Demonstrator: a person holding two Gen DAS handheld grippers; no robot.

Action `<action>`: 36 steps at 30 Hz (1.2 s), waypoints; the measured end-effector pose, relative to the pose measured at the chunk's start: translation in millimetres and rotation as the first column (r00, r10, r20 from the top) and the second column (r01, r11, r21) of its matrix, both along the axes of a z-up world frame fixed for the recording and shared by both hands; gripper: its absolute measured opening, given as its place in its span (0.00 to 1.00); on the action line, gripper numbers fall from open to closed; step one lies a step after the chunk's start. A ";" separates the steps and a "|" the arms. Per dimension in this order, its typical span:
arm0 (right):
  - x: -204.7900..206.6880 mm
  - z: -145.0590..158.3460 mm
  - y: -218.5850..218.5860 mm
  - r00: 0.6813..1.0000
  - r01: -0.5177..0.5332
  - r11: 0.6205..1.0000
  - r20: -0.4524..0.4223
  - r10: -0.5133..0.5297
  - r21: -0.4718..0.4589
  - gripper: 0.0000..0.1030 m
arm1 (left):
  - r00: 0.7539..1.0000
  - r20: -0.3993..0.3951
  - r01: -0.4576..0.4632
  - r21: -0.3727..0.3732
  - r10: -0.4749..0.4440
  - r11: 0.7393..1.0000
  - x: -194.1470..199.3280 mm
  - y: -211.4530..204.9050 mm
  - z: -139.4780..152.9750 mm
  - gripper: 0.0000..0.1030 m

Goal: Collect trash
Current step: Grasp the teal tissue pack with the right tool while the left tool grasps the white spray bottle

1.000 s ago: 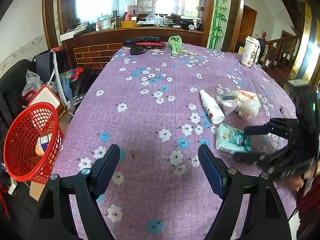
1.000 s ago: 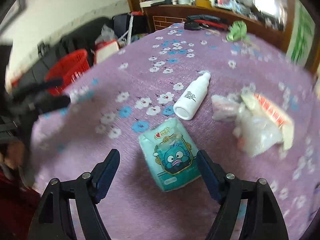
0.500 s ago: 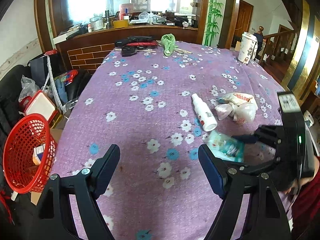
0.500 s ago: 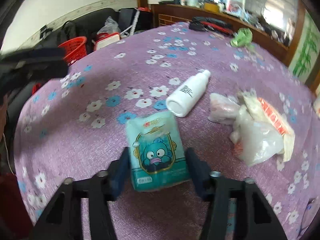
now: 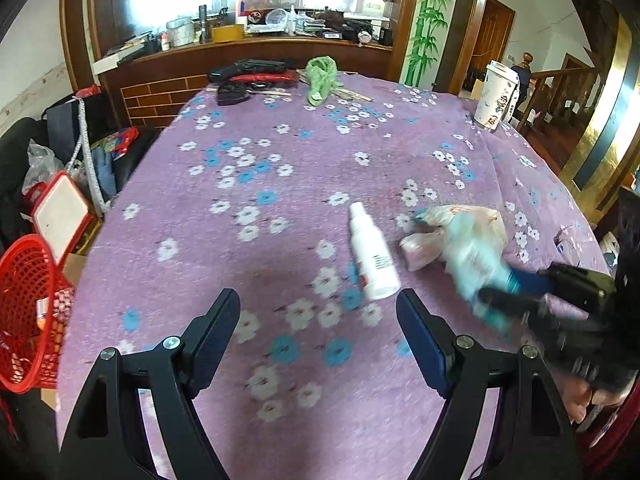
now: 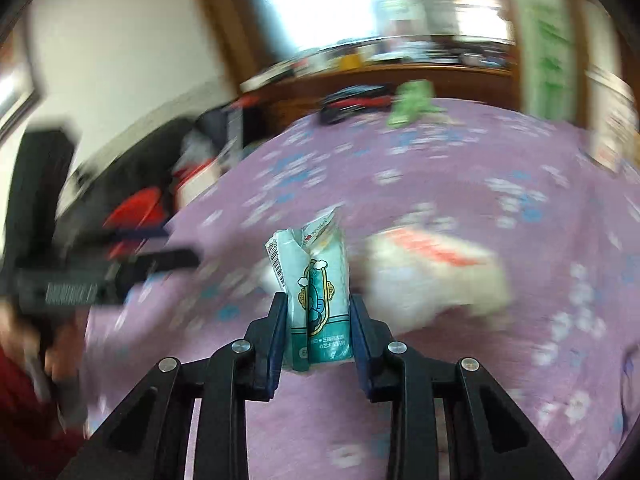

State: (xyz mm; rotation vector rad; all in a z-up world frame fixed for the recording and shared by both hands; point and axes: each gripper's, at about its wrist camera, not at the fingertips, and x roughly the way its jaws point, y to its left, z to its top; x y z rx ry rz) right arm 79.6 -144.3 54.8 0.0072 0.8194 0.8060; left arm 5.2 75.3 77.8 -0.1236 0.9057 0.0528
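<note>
A teal tissue pack (image 6: pixel 316 264) with a cartoon face stands upright between the pads of my right gripper (image 6: pixel 318 301), whose jaws are closing and squeeze its sides; it is off the purple flowered tablecloth (image 5: pixel 280 152). The left wrist view shows that pack (image 5: pixel 476 268) blurred in the right gripper (image 5: pixel 508 292) at the right. My left gripper (image 5: pixel 318 304) is open and holds nothing, low over the cloth. A white bottle (image 5: pixel 372 256) lies just beyond its right finger. Crumpled plastic bags (image 5: pixel 464 220) lie right of the bottle, and show as a blurred heap of bags (image 6: pixel 436 276) behind the pack.
A red mesh basket (image 5: pixel 24 312) with some litter stands off the table's left edge, among bags and a red-rimmed box (image 5: pixel 60 216). A paper cup (image 5: pixel 496 96) stands at the far right. A green cloth (image 5: pixel 320 76) and dark items lie at the far edge.
The right gripper closed on the teal pack and raised it off the cloth, turning it upright. The left gripper moved forward over the table toward the white bottle, still open.
</note>
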 end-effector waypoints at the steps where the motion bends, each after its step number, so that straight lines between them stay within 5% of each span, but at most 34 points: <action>1: 5.9 0.1 -7.2 0.999 0.041 0.999 -0.016 -0.041 0.021 0.31 | 1.000 -0.004 0.007 -0.002 -0.007 1.000 4.9 -4.4 -2.1 0.77; 4: 14.4 2.0 -18.9 0.993 0.108 0.991 -0.046 -0.105 0.078 0.31 | 1.000 -0.016 0.020 0.004 -0.019 1.000 20.9 -18.4 -11.8 0.74; 6: 13.9 5.3 -20.7 0.991 0.136 0.987 -0.033 -0.133 0.088 0.31 | 0.999 -0.027 0.032 0.004 -0.032 0.999 32.7 -26.6 -19.2 0.61; 14: 18.5 7.6 -22.4 0.989 0.144 0.984 -0.037 -0.141 0.105 0.31 | 0.996 -0.075 0.039 0.002 -0.039 0.999 60.8 -28.0 -47.2 0.37; 21: 15.2 1.7 -14.5 0.991 0.133 0.989 -0.021 -0.132 0.070 0.31 | 0.996 -0.075 0.048 -0.031 -0.051 0.998 68.7 -21.5 -64.3 0.29; 36: 7.6 1.0 -2.6 0.990 0.133 0.991 0.033 -0.134 0.027 0.31 | 0.990 0.137 -0.021 -0.007 0.021 1.000 56.3 4.9 -41.7 0.28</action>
